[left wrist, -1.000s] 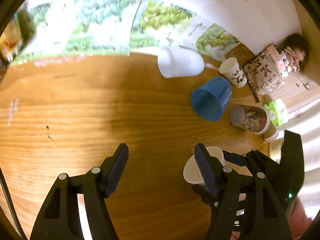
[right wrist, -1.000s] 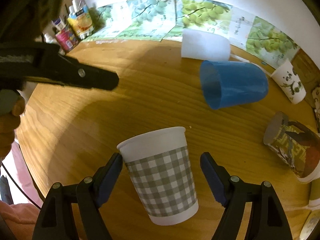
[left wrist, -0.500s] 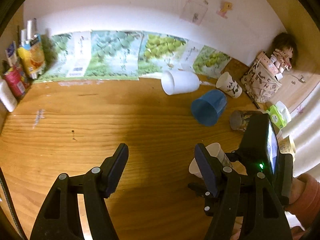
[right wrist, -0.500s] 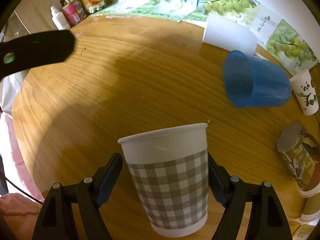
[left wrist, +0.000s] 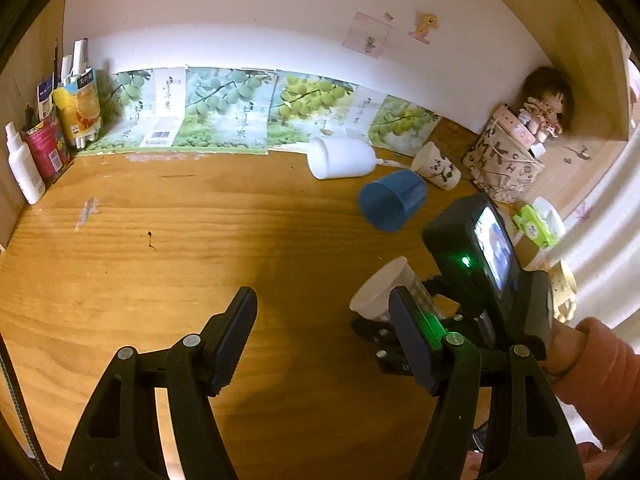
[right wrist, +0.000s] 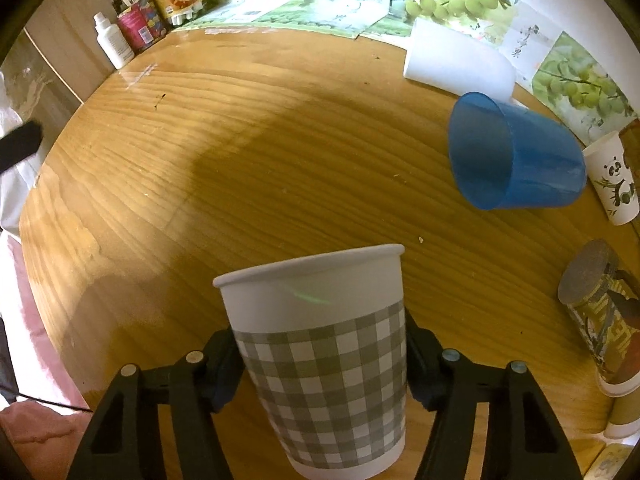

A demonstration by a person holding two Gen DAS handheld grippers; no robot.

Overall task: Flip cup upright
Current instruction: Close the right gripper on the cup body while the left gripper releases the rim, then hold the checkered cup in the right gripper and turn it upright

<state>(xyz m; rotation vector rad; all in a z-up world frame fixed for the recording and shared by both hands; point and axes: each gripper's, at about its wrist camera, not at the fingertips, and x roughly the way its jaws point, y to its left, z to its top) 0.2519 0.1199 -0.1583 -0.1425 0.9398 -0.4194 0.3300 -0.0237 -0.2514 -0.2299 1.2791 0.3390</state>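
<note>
My right gripper (right wrist: 320,364) is shut on a white paper cup with a grey check band (right wrist: 324,356); both fingers press its sides. The cup's rim points away from the camera and it is held above the wooden table (right wrist: 240,152). In the left wrist view the same cup (left wrist: 384,292) shows in the right gripper, partly hidden behind my left gripper's right finger. My left gripper (left wrist: 324,324) is open and empty above the table, to the left of the cup.
A blue cup (right wrist: 516,156), a white cup (right wrist: 456,60) and a printed can (right wrist: 600,316) lie on their sides at the right. A panda cup (right wrist: 614,180) lies further right. Bottles and cartons (left wrist: 48,136) stand at the back left. Grape posters (left wrist: 224,108) line the wall.
My right gripper has closed on the check cup and lifted it. My left gripper has pulled back and away, so more of the table shows.
</note>
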